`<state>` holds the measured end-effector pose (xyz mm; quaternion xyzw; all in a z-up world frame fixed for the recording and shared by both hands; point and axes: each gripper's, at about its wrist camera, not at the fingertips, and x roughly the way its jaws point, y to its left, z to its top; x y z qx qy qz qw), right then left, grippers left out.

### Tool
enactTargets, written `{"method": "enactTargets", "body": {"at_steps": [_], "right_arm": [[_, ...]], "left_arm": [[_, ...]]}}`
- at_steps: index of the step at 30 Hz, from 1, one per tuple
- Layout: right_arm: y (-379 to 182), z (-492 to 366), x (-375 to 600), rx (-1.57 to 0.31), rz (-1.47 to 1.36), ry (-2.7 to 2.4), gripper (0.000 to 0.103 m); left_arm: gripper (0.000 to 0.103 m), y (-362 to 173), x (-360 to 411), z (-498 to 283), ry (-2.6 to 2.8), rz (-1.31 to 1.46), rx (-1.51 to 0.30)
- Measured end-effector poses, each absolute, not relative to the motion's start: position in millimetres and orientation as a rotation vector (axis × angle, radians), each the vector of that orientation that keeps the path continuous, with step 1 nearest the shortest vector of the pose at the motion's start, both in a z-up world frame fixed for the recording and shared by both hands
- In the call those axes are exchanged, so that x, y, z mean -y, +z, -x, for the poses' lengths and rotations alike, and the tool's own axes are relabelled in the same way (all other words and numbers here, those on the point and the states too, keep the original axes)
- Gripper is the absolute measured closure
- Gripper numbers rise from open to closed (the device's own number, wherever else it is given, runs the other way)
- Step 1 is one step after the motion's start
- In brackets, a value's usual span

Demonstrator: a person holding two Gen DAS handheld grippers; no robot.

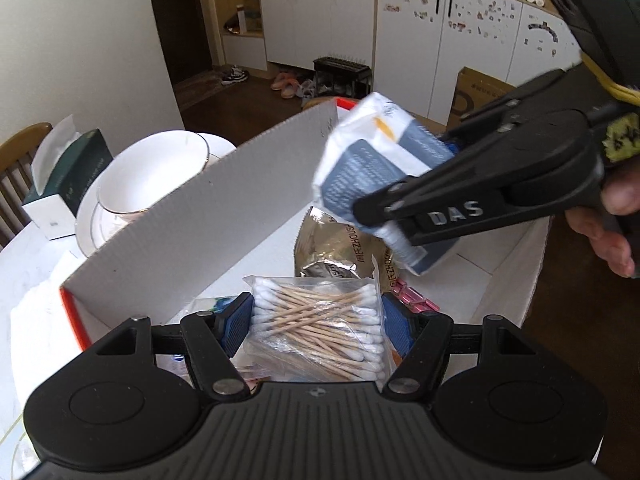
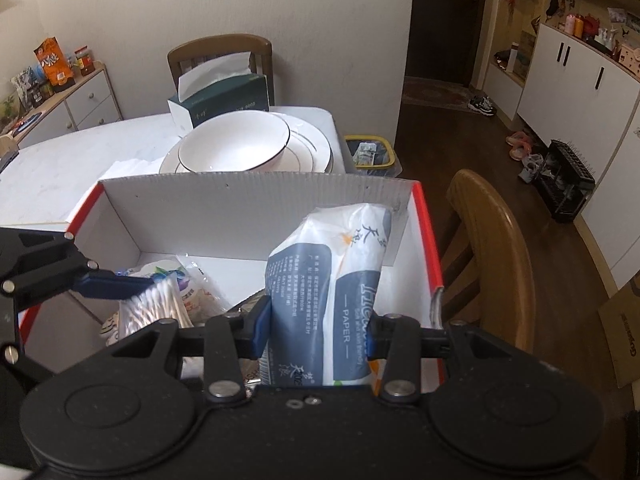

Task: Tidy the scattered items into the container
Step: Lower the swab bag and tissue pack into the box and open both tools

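A clear bag of cotton swabs (image 1: 320,330) sits between the blue pads of my left gripper (image 1: 318,326), which is shut on it above the near end of the cardboard box (image 1: 208,216). My right gripper (image 2: 318,330) is shut on a white and grey-blue tissue pack (image 2: 338,288), held over the right side of the box (image 2: 248,204). In the left wrist view that tissue pack (image 1: 372,168) hangs from the right gripper (image 1: 404,226) above a gold foil pouch (image 1: 336,248). The swab bag (image 2: 154,306) and the left gripper (image 2: 120,280) show at the left of the right wrist view.
Inside the box lie the foil pouch, a pink packet (image 1: 414,298) and other small packets (image 2: 192,284). Behind the box stand stacked white bowls and plates (image 2: 240,146) and a green tissue box (image 2: 224,98). A wooden chair (image 2: 496,264) stands to the right of the table.
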<state>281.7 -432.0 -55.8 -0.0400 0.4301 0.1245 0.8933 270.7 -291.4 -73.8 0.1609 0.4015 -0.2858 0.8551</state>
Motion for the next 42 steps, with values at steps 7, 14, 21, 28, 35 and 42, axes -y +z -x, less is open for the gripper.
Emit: {"method": "enactTargets", "body": {"at_steps": [7, 14, 21, 28, 35, 42], "right_arm": [[-64, -293, 434, -0.912, 0.069, 0.272, 0.062], [-64, -296, 429, -0.915, 0.024, 0.319, 0.061], [-73, -299, 424, -0.955, 0.054, 0.333, 0.059], [-72, -298, 424, -0.958, 0.086, 0.334, 0.049], [-70, -292, 422, -0.949, 0.148, 0.332, 0.039], [-67, -287, 426, -0.952, 0.164, 0.322, 0.028]], "left_arm": [[0.035, -83, 297, -273, -0.603, -0.355, -0.865], [0.035, -86, 303, -282, -0.615, -0.361, -0.916], [0.035, -92, 302, -293, -0.625, -0.327, -1.013], [0.035, -96, 304, -297, -0.649, -0.334, -1.051], [0.033, -95, 303, -298, -0.654, -0.327, -1.06], [0.028, -91, 300, -294, -0.624, -0.32, -1.052]]}}
